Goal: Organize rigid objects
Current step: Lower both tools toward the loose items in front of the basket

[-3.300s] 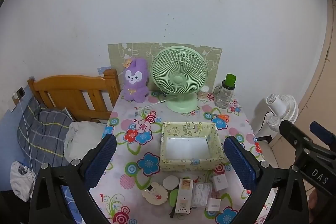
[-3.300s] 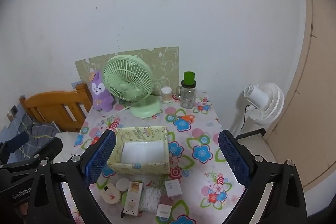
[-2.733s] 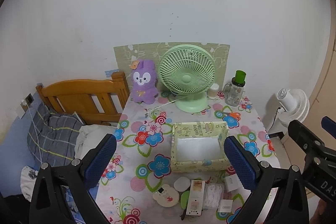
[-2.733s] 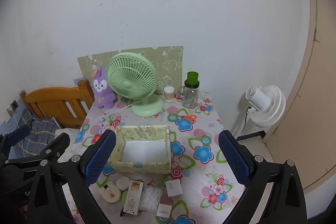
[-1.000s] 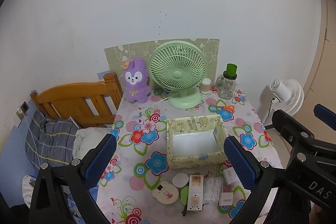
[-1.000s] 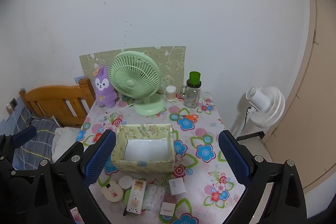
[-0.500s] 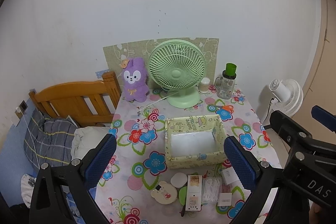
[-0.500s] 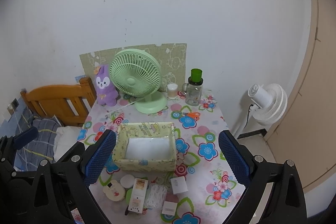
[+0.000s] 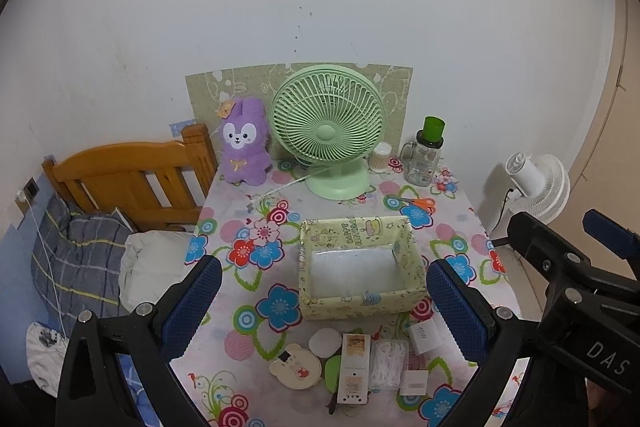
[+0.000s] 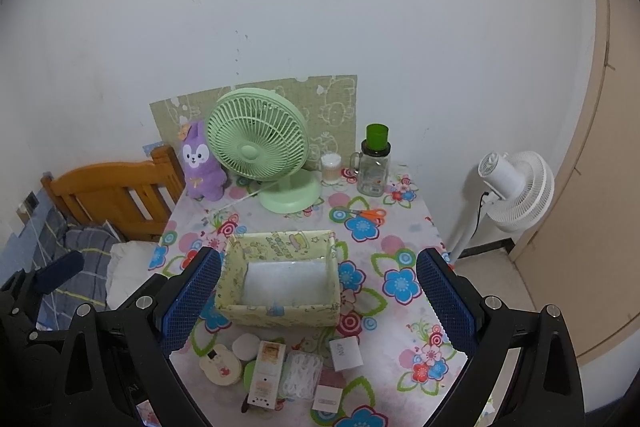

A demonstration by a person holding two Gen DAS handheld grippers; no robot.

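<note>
A yellow patterned box (image 9: 360, 263) (image 10: 280, 281) with a white lining sits open in the middle of the flowered table. In front of it lies a cluster of small items: a round bear-print case (image 9: 295, 367) (image 10: 221, 366), a white round lid (image 9: 325, 339) (image 10: 246, 345), a tall white carton (image 9: 354, 363) (image 10: 266, 367), a clear packet (image 9: 386, 363) (image 10: 301, 373) and small white boxes (image 9: 424, 334) (image 10: 346, 353). My left gripper (image 9: 323, 307) and right gripper (image 10: 318, 303) hover high above the table's near edge, both open and holding nothing.
A green desk fan (image 9: 328, 127) (image 10: 260, 147), a purple plush rabbit (image 9: 243, 147), a green-lidded jar (image 9: 426, 155) and orange scissors (image 9: 418, 203) stand at the back. A wooden headboard (image 9: 128, 175) and bedding lie left; a white floor fan (image 10: 516, 187) stands right.
Both views have shifted slightly, with the table sitting a bit lower and nearer in frame. Nothing on the table has moved; both grippers stay open.
</note>
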